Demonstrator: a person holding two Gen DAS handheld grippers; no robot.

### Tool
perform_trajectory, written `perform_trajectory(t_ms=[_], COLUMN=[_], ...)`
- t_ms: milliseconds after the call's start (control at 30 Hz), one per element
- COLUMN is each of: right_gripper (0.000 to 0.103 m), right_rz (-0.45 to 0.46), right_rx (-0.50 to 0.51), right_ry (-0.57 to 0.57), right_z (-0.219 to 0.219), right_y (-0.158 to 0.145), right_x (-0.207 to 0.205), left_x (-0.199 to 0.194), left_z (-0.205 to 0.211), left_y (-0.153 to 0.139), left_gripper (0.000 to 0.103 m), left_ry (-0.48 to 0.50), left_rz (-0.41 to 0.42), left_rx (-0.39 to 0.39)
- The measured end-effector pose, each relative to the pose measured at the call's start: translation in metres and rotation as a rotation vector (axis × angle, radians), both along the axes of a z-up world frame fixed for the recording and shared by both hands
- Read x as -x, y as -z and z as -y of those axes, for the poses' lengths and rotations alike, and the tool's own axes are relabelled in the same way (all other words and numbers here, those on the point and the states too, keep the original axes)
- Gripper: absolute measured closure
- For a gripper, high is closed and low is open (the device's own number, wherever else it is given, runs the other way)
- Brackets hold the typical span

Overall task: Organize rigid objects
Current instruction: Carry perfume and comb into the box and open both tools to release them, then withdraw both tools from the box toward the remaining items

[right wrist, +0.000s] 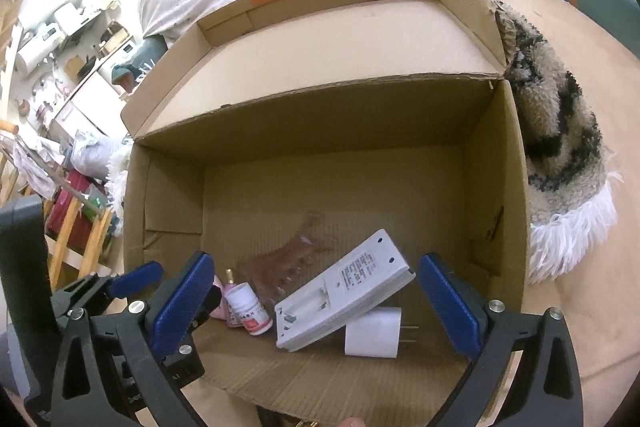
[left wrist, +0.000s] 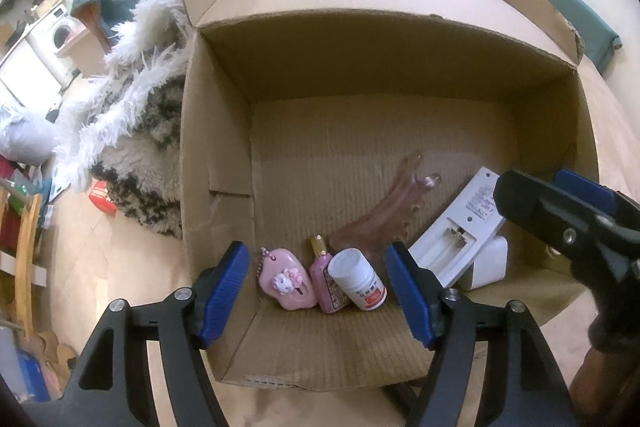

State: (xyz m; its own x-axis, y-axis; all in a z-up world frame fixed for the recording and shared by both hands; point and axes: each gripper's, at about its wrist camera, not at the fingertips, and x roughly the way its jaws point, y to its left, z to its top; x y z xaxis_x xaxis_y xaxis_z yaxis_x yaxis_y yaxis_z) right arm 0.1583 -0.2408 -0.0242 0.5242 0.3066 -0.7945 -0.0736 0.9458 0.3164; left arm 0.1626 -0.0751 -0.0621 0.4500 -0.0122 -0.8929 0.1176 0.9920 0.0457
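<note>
Evidently sorting: both the left gripper [left wrist: 318, 291] and right gripper [right wrist: 316, 301] hang released, holding nothing, over the box [left wrist: 216, 155], where bottle [left wrist: 358, 279], charm [left wrist: 285, 283] and remote [left wrist: 456, 231] lie gathered along the near wall.

No text can be read for certain. White pill bottle [left wrist: 358, 281] has a red-and-white label with printed characters, too blurred to make out. White remote [right wrist: 347, 290], lying back side up, carries a block of small print lines, illegible. Cardboard box [right wrist: 496, 187] has a dark printed mark on its right inner wall, unreadable. Red packet [left wrist: 102, 197] on the floor has white print, too small.
</note>
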Motion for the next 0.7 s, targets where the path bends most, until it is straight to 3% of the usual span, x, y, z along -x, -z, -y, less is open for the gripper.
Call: perform_trajectory(t_ms=[267,500,700], right_gripper=[0.000,0.000,0.000], right_rz=[0.002,0.013,0.037], right_rx=[0.009,0.006,-0.003], right_ry=[-0.007,-0.005,0.020], right_z=[-0.001,-0.001,0.004], right_y=[0.000,-0.004,-0.013], right_x=[0.001,0.003,0.009], left_x=[-0.003,0.002,0.009], left_z=[-0.007,-0.022,-0.031], left_y=[0.000,-0.020,-0.031], left_gripper=[0.034,0.034,0.034], left_ry=[-0.013,-0.046,-0.061], left_rz=[-0.018,0.028,0.006], left_rx=[0.031,0.066,0.084])
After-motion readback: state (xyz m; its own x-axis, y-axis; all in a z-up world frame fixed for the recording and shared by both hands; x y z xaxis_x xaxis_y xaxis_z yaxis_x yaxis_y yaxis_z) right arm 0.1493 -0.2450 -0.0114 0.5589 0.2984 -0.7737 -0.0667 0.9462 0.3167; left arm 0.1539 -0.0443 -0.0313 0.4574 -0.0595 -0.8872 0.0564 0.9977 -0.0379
